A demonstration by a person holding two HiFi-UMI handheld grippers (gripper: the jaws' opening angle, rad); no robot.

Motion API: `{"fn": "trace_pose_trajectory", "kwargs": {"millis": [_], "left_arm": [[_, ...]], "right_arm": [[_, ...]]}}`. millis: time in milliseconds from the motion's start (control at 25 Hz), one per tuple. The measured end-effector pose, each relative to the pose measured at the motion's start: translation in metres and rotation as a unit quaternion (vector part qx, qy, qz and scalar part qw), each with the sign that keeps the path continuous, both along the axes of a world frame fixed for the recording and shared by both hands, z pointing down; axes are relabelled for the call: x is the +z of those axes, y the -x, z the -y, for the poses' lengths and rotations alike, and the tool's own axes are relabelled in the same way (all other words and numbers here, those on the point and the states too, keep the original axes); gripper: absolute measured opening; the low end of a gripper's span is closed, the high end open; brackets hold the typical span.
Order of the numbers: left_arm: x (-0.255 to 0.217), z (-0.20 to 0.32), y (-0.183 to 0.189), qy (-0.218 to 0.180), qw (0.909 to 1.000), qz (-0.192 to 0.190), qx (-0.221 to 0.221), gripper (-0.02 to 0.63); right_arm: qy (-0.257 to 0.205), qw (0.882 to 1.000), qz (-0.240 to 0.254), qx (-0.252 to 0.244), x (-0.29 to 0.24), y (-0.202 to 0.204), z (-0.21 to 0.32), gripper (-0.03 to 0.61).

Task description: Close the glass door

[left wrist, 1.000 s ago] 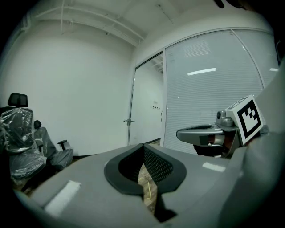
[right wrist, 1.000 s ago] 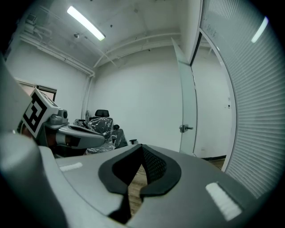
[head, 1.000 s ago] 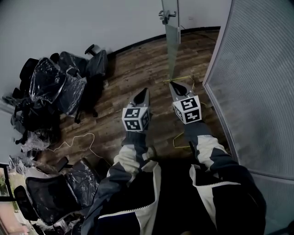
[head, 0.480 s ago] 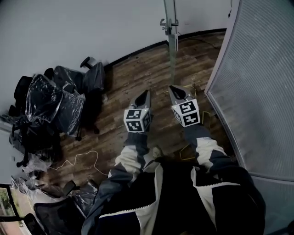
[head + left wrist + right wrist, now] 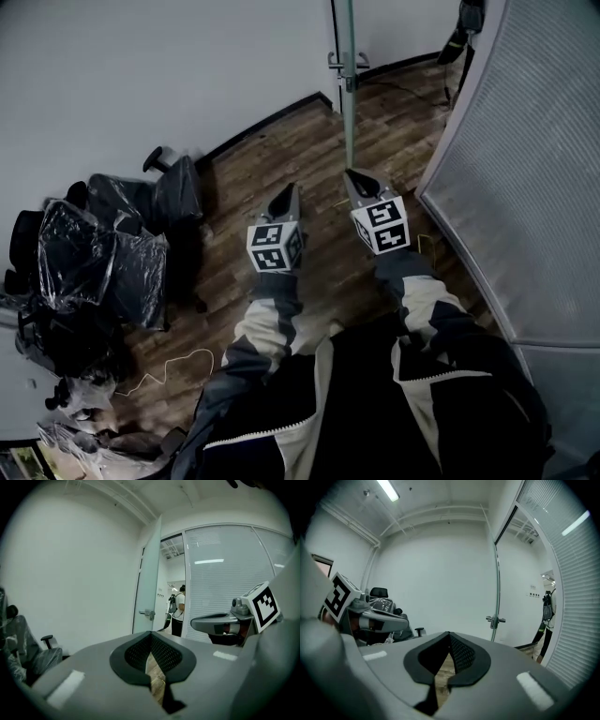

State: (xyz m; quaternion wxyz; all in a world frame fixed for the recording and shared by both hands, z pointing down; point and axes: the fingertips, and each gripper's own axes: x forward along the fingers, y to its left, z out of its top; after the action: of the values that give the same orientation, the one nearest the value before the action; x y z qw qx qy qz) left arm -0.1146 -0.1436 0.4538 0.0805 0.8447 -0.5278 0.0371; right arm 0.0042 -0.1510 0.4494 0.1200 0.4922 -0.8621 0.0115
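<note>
The glass door (image 5: 348, 112) stands open, seen edge-on ahead of me, with its metal handle (image 5: 348, 61) near the top of the head view. My right gripper (image 5: 351, 174) is shut and empty, its tip just short of the door's lower edge. To its left my left gripper (image 5: 292, 190) is also shut and empty. In the left gripper view the door (image 5: 147, 583) and handle (image 5: 148, 614) lie well beyond the gripper (image 5: 151, 637). The right gripper view shows the door edge (image 5: 497, 588) and handle (image 5: 494, 619) beyond that gripper (image 5: 449, 634).
Plastic-wrapped office chairs (image 5: 103, 253) crowd the left wall. A curved slatted glass wall (image 5: 534, 169) runs along the right. A person (image 5: 178, 609) stands in the doorway past the door. A white cable (image 5: 178, 361) and a yellow wire (image 5: 427, 246) lie on the wood floor.
Both grippers have been carried forward toward the door, which now looks closer and more edge-on. The chairs have slid down and left in view. Both grippers stayed shut.
</note>
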Motion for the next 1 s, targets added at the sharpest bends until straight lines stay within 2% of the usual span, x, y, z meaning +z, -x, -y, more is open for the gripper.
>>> {"fn": "trace_pose_trajectory", "kwargs": {"millis": [320, 480, 760, 1000], "left_arm": [[0.006, 0.049, 0.016, 0.003, 0.9998, -0.015, 0.012, 0.0], [0.012, 0.08, 0.031, 0.008, 0.9999, -0.015, 0.0, 0.0], [0.024, 0.16, 0.053, 0.024, 0.9991, -0.002, -0.035, 0.0], [0.007, 0.25, 0.053, 0.012, 0.9985, 0.006, -0.054, 0.0]], "right_arm": [[-0.002, 1.0, -0.019, 0.0, 0.002, 0.021, 0.052, 0.005], [0.0, 1.0, -0.012, -0.013, 0.006, 0.037, 0.092, 0.005], [0.005, 0.998, 0.008, -0.057, 0.018, 0.073, 0.187, 0.005], [0.005, 0.995, 0.015, -0.096, 0.009, 0.093, 0.278, 0.005]]}}
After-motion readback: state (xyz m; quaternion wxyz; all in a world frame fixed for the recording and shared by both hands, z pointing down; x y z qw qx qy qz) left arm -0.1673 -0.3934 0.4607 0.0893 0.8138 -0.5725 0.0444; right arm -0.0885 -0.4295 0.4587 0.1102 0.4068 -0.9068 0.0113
